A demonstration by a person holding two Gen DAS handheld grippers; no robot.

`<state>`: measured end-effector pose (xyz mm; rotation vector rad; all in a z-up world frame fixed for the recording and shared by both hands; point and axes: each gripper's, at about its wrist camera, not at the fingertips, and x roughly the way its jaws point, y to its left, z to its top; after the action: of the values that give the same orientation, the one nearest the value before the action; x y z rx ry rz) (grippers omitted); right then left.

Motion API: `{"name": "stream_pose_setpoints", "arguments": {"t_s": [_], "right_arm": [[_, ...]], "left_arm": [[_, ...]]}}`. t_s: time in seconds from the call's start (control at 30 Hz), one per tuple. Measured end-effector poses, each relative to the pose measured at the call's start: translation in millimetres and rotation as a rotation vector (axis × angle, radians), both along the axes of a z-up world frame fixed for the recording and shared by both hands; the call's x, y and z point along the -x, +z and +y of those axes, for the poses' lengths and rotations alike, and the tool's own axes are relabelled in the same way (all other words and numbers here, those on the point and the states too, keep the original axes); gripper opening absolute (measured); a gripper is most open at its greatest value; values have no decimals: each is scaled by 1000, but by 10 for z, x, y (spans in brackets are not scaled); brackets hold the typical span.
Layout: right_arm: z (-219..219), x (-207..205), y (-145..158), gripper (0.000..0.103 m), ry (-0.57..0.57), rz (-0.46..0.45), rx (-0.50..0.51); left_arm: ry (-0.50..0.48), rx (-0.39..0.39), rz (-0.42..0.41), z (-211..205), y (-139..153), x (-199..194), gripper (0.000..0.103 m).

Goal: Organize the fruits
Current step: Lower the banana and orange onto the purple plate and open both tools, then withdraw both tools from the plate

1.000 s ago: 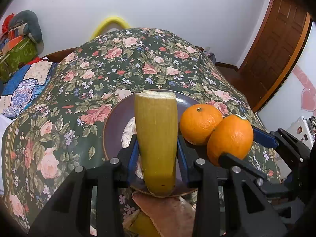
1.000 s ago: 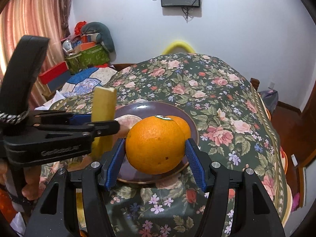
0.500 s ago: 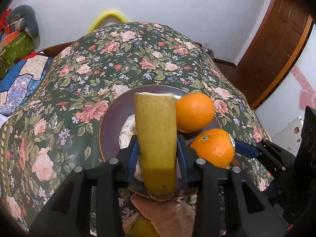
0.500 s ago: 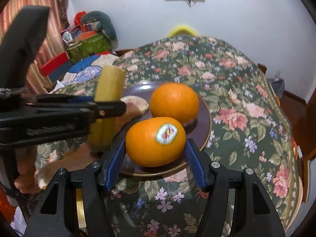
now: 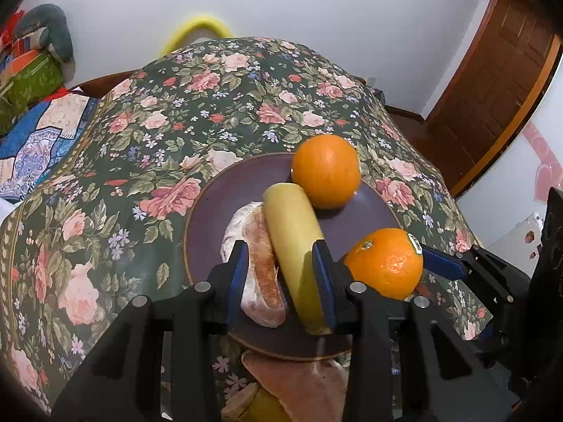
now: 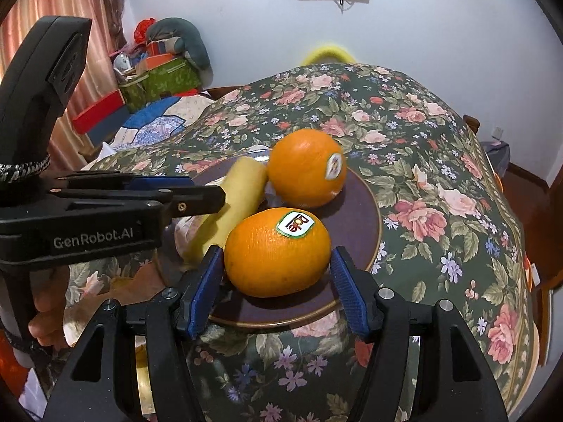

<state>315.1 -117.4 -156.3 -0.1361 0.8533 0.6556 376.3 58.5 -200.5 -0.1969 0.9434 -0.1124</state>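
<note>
A dark purple plate (image 5: 211,218) (image 6: 362,218) sits on the floral tablecloth. My left gripper (image 5: 281,281) has opened; the yellow banana piece (image 5: 292,239) (image 6: 232,207) leans loose between its fingers on the plate, beside a pale peeled fruit (image 5: 257,263). My right gripper (image 6: 278,277) stands open around an orange with a sticker (image 6: 278,251) (image 5: 385,263) resting on the plate's near rim, gaps showing at both pads. A second orange (image 5: 325,170) (image 6: 306,167) lies at the plate's far side.
The floral tablecloth (image 5: 246,98) covers the whole table. A brown door (image 5: 492,98) stands at the right. Boxes and cushions (image 6: 158,74) pile up at the far left. A yellow hoop (image 5: 197,31) leans behind the table. A hand (image 6: 49,320) holds the left gripper.
The left gripper opened and the banana piece tipped from upright to lie against the peeled fruit. The right gripper lowered its orange onto the plate and opened.
</note>
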Motion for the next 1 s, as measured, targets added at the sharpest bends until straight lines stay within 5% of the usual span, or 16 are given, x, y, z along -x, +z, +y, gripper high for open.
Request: {"name": "stream_pose_setpoints", "arguments": {"t_s": [0.5, 1.0], "right_arm": [[-108, 61, 64, 61, -25, 6, 18], [-249, 429, 520, 61, -46, -63, -23]], "left_arm": [[-4, -33, -35, -22, 174, 270, 37], [10, -54, -94, -30, 560, 875, 43]]}}
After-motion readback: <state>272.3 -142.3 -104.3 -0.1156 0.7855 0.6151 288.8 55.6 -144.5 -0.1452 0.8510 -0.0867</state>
